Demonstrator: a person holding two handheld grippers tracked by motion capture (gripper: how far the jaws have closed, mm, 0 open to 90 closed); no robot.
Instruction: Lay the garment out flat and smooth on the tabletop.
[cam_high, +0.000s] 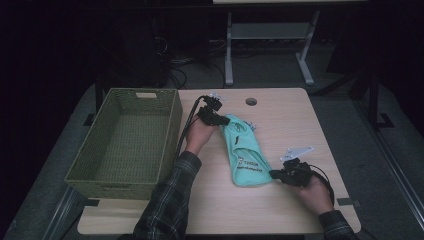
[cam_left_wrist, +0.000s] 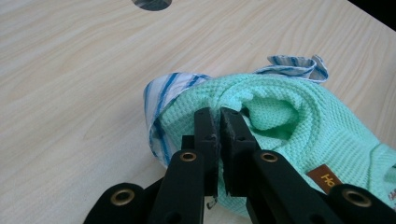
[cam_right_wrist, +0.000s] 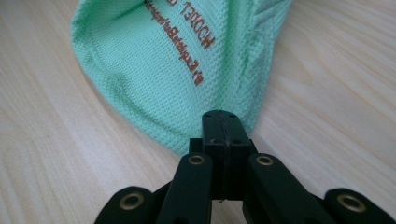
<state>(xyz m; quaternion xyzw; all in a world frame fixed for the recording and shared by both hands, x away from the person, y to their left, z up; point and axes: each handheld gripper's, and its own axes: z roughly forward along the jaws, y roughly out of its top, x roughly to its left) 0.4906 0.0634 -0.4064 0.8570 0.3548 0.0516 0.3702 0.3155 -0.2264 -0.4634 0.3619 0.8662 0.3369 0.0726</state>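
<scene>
Two grippers are pinching one mint-green knitted cloth (cam_high: 246, 155) at opposite ends as it is lying on the table (cam_high: 300, 130), just right of the woven basket (cam_high: 125, 140). Its long axis is running diagonally from far-left to near-right. The left gripper (cam_high: 223, 120) is nipping the far end, where a blue-striped cloth (cam_left_wrist: 161, 95) is peeking out, hand reaching forward beside the basket. The right gripper (cam_high: 275, 174), jaws pressed together, is clamping the near rounded edge, hand lying low and pointing left.
</scene>
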